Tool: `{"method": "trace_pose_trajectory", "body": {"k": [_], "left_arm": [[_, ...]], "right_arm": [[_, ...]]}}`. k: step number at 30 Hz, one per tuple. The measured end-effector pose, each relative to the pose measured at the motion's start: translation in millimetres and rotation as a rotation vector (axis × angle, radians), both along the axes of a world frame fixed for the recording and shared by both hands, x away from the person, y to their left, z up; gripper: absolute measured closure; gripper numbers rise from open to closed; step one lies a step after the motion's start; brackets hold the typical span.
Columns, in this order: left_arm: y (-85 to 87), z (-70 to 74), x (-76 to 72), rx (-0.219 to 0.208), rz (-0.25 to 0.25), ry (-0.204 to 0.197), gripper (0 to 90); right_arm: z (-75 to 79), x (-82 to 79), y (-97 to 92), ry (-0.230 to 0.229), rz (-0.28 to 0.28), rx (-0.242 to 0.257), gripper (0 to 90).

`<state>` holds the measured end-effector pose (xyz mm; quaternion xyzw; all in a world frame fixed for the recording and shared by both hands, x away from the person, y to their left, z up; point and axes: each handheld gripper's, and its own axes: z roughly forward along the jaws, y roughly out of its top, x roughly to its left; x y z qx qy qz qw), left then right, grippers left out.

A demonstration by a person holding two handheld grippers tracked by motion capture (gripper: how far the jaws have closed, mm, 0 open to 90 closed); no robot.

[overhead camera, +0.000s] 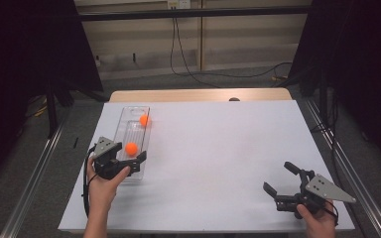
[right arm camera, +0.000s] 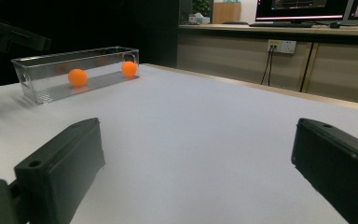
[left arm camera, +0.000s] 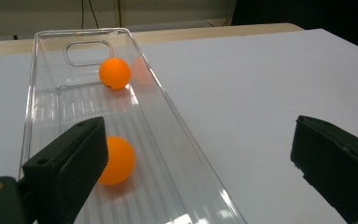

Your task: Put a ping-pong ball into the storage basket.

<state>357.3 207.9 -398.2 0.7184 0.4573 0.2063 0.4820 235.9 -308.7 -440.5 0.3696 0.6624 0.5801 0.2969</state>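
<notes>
- Left hand-held gripper (overhead camera: 129, 161) jaws wide, empty, over clear tray (left arm camera: 32, 116).
- Near orange ball (left arm camera: 116, 160), at tray's 6 o'clock end: likely light, smooth, rolls; pinch across middle.
- Right hand-held gripper (overhead camera: 281, 180) open, empty, on tabletop (overhead camera: 218, 148).

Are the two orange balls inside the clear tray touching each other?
Apart. The left gripper view shows the far ball near the handle end of the clear tray and the near ball well before it, with ribbed tray floor between them.

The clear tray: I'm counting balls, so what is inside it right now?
Two orange balls lie inside the clear tray: the near ball by the left gripper, partly covered by its jaw, and the far ball by the handle end. Nothing else shows inside.
</notes>
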Motion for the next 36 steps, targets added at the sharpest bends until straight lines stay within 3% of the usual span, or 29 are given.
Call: {"method": "trace_pose_trajectory", "body": {"k": [13, 25, 36], "left_arm": [[7.7, -6.5, -9.7, -0.016, 0.022, -0.034, 3.6], [18.0, -10.9, -20.3, -0.056, -0.022, -0.084, 3.0], [18.0, -14.4, -25.2, -0.059, -0.043, -0.098, 3.0]], "right_arm": [[0.1, -0.6, 0.5, 0.000, -0.002, -0.003, 1.9], [0.0, -0.5, 0.5, 0.000, -0.003, -0.003, 1.9], [-0.4, -0.1, 1.2, 0.002, -0.002, 0.000, 1.8]]}}
